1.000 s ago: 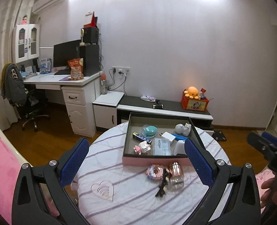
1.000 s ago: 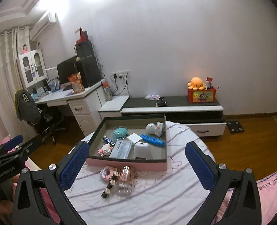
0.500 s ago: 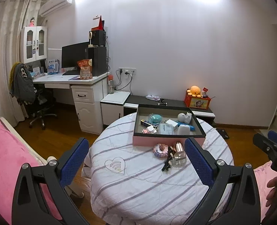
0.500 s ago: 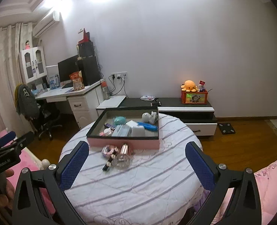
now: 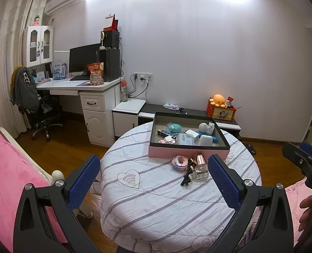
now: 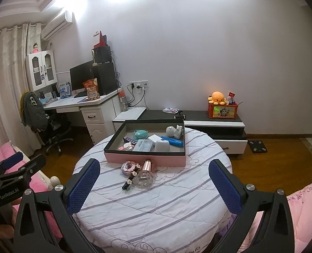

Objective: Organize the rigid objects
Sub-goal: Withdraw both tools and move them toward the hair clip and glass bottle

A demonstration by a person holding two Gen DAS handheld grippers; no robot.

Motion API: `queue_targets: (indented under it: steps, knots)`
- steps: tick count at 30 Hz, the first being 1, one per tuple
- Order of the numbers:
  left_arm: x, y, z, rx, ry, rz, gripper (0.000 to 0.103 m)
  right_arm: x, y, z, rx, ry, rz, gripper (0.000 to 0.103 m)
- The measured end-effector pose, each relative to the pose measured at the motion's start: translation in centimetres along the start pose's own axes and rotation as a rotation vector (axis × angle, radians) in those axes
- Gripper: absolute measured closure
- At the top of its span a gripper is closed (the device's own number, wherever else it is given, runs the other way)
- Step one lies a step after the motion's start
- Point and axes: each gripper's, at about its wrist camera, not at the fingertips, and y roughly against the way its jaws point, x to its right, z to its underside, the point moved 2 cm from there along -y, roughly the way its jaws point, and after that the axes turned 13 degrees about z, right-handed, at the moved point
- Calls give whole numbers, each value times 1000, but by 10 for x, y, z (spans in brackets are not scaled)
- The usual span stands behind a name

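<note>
A pink box (image 5: 187, 153) with a dark rim sits at the far side of a round table (image 5: 156, 202) with a striped cloth. It holds several small items. In front of it lie a pink block figure (image 5: 179, 163), a black hair clip (image 5: 187, 174) and a glass perfume bottle (image 5: 200, 167). The same box (image 6: 147, 159), block figure (image 6: 130, 166), clip (image 6: 131, 179) and bottle (image 6: 145, 174) show in the right wrist view. My left gripper (image 5: 153, 181) and my right gripper (image 6: 153, 186) are both open and empty, held back from the table's near edge.
A pink bed (image 5: 2, 175) lies at the left. A white desk (image 5: 82, 88) with a monitor, an office chair (image 5: 42, 109) and a low TV cabinet (image 5: 187, 116) stand along the far wall. Wooden floor surrounds the table.
Both grippers have pulled back from the table; the box and loose items look smaller and farther. Both stay open and empty.
</note>
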Motion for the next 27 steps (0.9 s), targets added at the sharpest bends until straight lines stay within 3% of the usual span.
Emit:
queue_targets:
  steps: [18, 27]
  knots:
    - [2, -17, 6, -29, 8, 7, 0, -3, -18, 3, -41, 7, 3, 0]
    - [-4, -68, 23, -113, 14, 26, 0, -6, -78, 22, -165, 17, 12, 0]
